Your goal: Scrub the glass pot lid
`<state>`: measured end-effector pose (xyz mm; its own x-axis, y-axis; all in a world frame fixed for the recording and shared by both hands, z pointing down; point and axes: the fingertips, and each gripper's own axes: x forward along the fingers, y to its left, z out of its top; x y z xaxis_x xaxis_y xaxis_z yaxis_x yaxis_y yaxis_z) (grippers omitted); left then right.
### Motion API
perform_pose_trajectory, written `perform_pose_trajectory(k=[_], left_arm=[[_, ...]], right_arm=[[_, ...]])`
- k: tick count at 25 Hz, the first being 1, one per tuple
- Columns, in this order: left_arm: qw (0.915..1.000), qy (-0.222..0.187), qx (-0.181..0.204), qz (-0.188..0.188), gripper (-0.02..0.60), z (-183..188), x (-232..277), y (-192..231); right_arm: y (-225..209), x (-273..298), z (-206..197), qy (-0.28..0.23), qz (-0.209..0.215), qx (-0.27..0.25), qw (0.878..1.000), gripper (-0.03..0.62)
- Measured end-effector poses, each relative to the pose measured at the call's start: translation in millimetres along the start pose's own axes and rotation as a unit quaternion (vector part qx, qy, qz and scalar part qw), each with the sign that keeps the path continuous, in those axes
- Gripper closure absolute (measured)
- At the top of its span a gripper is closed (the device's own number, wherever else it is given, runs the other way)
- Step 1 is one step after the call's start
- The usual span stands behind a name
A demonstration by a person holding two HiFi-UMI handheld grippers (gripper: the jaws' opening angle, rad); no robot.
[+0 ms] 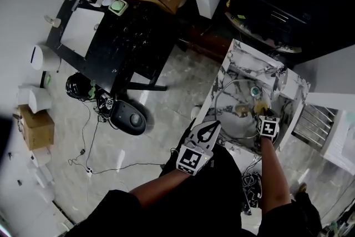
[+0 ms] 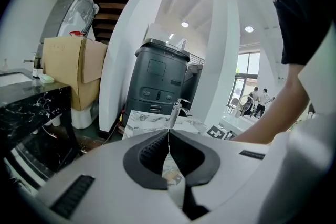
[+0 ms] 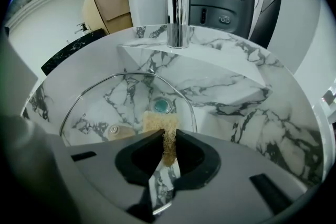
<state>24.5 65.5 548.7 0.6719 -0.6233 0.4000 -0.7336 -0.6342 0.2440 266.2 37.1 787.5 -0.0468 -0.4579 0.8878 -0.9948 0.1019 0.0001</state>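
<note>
1. Fingers of the right gripper clamp a tan sponge over the sink.
2. The glass lid lies inside the sink, under the sponge.
3. The left gripper is at the sink's near edge, fingers together.
4. The tap stands behind the sink.

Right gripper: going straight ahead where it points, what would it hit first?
Probably the glass lid in the sink, through the sponge the right gripper holds; depth unclear.

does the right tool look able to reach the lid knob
Probably yes: the right tool, shut on the sponge, hangs over the lid with nothing between it and the knob.
</note>
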Motion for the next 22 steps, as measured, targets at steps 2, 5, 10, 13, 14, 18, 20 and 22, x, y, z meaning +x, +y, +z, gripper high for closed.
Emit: perform_pose_trajectory(k=[2,5,10,13,14,18,20,22], left_arm=[[1.0,-0.001,0.002,-0.001,0.565,0.3,-2.0,-0.3],[1.0,0.0,0.001,-0.003,0.565,-0.1,-4.3,-1.3],[0.9999,-0.006,0.002,-0.008,0.565,2.0,-7.9,-4.6],[0.9999,-0.009,0.002,-0.009,0.565,4.0,-10.9,-4.5],[0.9999,-0.01,0.002,-0.009,0.565,4.3,-11.9,-3.9],[0.9999,-0.01,0.002,-0.01,0.565,3.6,-14.5,-3.1],[0.9999,-0.009,0.002,-0.011,0.565,1.8,-15.1,-3.6],[0.9999,-0.008,0.0,-0.013,0.565,0.9,-14.8,-3.8]], right_arm=[[0.4,-2.0,-3.3,0.005,0.0,-0.005,1.0,0.532],[0.7,-4.6,-7.9,0.013,0.0,-0.011,1.0,0.531],[1.4,-10.3,-16.5,0.022,0.002,-0.008,1.0,0.531],[3.8,-14.0,-22.3,0.027,0.002,-0.009,1.0,0.531],[4.8,-14.9,-24.2,0.029,0.002,-0.008,1.0,0.531],[8.3,-18.1,-30.4,0.033,0.006,-0.008,0.999,0.531],[9.9,-19.6,-33.0,0.035,0.007,-0.008,0.999,0.531],[12.0,-20.6,-35.2,0.037,0.009,-0.009,0.999,0.531]])
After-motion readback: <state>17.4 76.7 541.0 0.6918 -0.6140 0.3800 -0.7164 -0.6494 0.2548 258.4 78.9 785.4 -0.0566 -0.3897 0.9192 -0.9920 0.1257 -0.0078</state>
